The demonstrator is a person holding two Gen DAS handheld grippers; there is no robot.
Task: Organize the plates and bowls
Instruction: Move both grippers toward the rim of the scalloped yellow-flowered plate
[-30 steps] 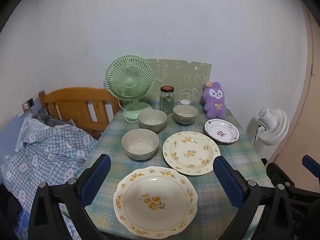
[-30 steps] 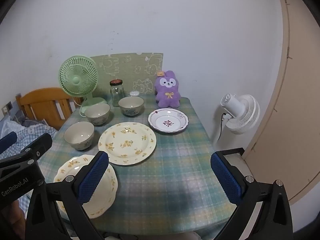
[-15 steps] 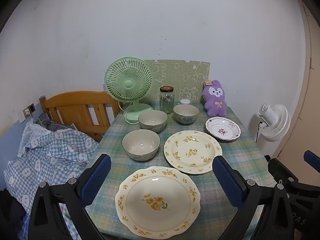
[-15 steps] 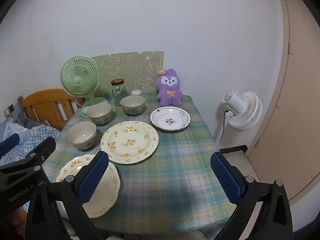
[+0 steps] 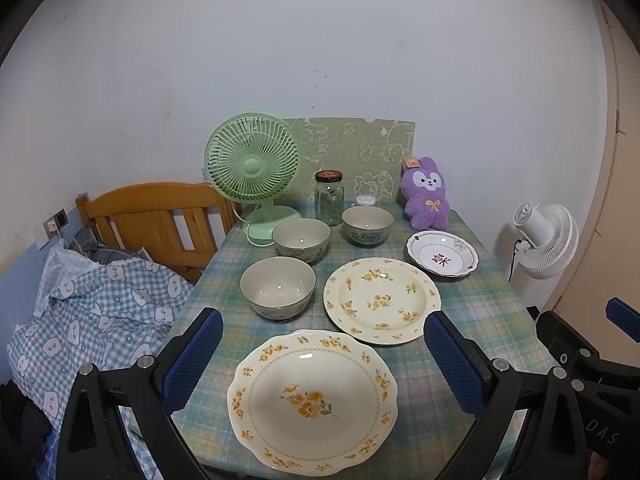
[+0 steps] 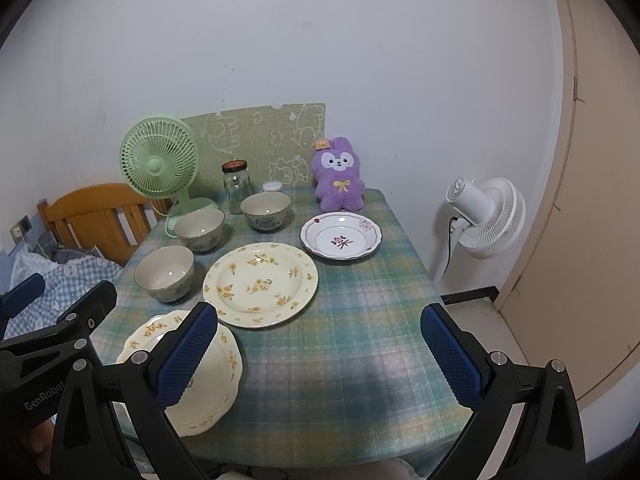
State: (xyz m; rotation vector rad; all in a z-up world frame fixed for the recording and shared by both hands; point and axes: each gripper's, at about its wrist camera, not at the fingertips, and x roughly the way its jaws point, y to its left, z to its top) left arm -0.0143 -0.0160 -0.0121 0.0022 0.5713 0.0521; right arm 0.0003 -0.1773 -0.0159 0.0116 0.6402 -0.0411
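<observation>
Your left gripper (image 5: 322,354), jaws wide and empty, hangs directly over the near scalloped cream plate with yellow flowers (image 5: 312,398); your right gripper (image 6: 320,354), equally wide and empty, sits off to its right.

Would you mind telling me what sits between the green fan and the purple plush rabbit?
A glass jar with a dark lid and a small white-lidded container, clearest in the left wrist view.
</observation>
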